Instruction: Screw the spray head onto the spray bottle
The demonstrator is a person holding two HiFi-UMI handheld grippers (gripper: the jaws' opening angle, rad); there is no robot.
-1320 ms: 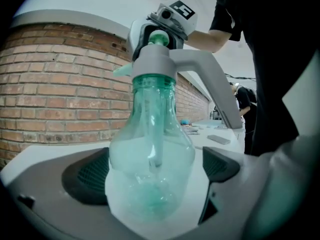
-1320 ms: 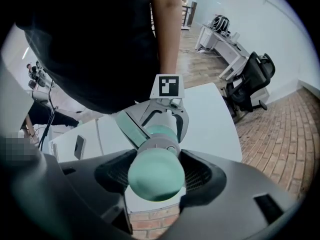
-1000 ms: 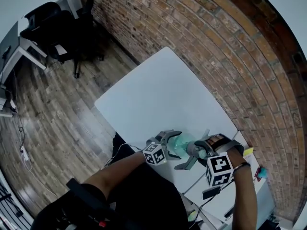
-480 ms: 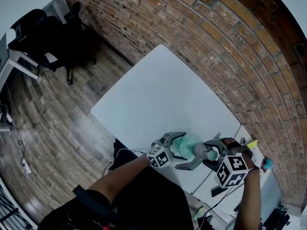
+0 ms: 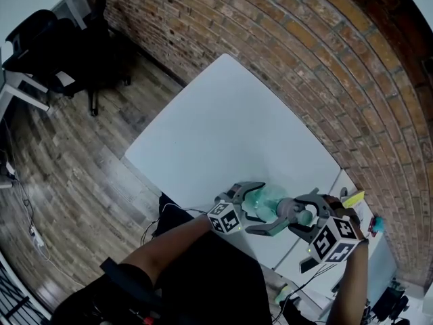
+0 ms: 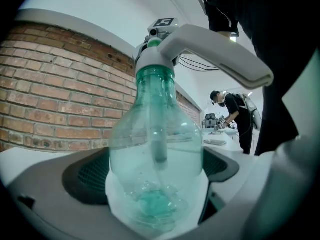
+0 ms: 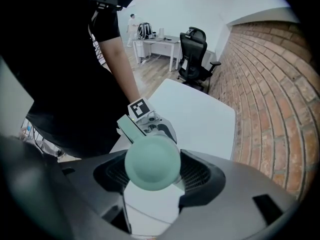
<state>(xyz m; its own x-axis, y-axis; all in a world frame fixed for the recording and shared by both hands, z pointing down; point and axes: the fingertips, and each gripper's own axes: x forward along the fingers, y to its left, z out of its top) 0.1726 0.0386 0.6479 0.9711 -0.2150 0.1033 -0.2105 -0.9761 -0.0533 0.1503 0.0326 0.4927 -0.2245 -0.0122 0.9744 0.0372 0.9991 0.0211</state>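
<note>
the left claw (image 5: 259, 208) is clamped round the fat lower body of the spray bottle (image 6: 155, 154), its two grey jaws pressed against either side of the clear greenish plastic with no slack showing. looking along those jaws, the bottle points away from the claw, neck farthest off, and a thin dip tube (image 6: 159, 134) runs down inside it. on that far neck sits the spray head (image 6: 200, 46), its white collar over the bottle's mouth and its long trigger lever jutting out to one side. the right claw (image 5: 299, 212) faces the left one from the opposite end. its jaws are closed onto the spray head, which from that claw's own camera shows end-on as a round mint-green shape snug between the two dark pads. so the claws sit nose to nose, with bottle and head in one line between them, over the near edge of the white table (image 5: 223, 127). past the table, on the far side from both claws, runs a red brick wall (image 5: 325, 66). out beyond the left claw there is wooden floor (image 5: 67, 154), and a black office chair (image 5: 47, 46) stands well away by a desk.
</note>
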